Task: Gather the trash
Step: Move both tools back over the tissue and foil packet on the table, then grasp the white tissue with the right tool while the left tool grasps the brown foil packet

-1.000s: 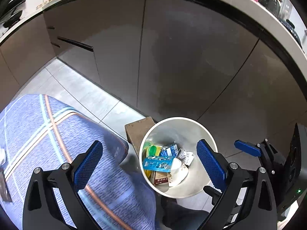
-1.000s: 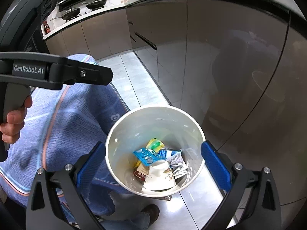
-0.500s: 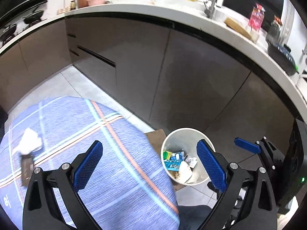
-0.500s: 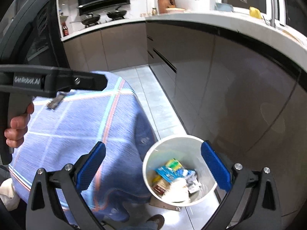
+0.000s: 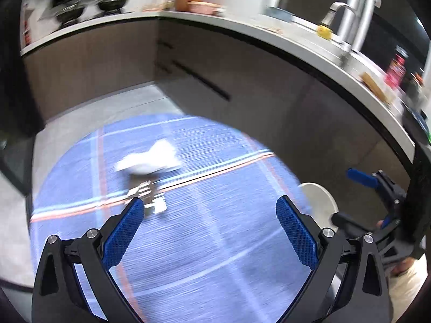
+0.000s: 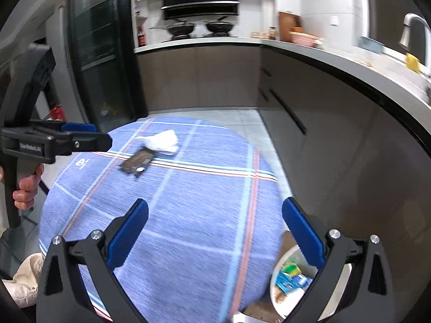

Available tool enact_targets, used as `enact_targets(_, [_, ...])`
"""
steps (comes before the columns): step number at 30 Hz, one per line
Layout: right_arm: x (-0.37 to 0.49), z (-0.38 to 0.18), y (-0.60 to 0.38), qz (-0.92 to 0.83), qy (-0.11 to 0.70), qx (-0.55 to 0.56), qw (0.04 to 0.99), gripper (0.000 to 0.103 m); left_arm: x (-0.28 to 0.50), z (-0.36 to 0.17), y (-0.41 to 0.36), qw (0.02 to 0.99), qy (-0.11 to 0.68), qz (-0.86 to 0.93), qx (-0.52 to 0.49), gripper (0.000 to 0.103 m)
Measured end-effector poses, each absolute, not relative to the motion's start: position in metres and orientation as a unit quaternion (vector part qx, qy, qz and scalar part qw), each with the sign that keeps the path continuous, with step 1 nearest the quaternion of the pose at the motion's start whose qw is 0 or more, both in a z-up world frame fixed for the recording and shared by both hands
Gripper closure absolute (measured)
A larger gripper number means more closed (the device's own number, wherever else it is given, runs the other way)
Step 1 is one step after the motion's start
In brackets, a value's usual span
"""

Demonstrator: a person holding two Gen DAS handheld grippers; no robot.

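A crumpled white tissue [image 5: 149, 161] [image 6: 161, 141] lies on the blue plaid tablecloth [image 5: 202, 242] [image 6: 188, 215], with a dark flat wrapper [image 5: 145, 192] [image 6: 137, 162] just in front of it. The white trash bin [image 6: 280, 293] [image 5: 320, 202] stands on the floor at the table's right edge, holding a yellow-green and several blue wrappers. My left gripper [image 5: 208, 231] hovers open over the table, short of the wrapper. My right gripper [image 6: 215, 237] is open and holds nothing, over the table's near right edge by the bin.
Grey kitchen cabinets [image 6: 309, 113] curve round the back and right under a pale counter [image 5: 296, 43] with a faucet and sink. Pans sit on a stove [image 6: 199, 29] at the back. A dark glass-door unit [image 6: 99, 62] stands at the left. Tiled floor [image 6: 215, 118] lies beyond the table.
Both grippers have swung up and left, away from the bin and over the table. The tissue and wrapper have come into central view; the bin has slid to the lower right.
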State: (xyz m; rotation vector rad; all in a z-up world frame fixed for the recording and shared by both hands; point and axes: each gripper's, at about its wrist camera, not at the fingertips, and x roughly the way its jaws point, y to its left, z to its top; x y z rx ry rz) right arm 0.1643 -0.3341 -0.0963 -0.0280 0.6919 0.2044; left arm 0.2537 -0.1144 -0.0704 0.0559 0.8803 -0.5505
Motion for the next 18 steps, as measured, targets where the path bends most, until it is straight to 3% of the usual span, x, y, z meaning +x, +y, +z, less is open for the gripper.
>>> enact_targets(11, [0.242, -0.103, -0.251, 0.185, 0.366, -0.036, 0.911, 0.003, 0.287, -0.106, -0.021, 0.865, 0.453, -0.213, -0.022, 0.01])
enact_targets(16, [0.28, -0.113, -0.223, 0.21, 0.38, -0.061, 0.899, 0.007, 0.296, -0.122, -0.018, 0.849, 0.471, -0.24, -0.022, 0.025])
enact_targets(18, [0.294, -0.117, -0.212, 0.215, 0.386, -0.078, 0.894, 0.018, 0.299, -0.126, -0.021, 0.843, 0.475, -0.251, -0.019, 0.03])
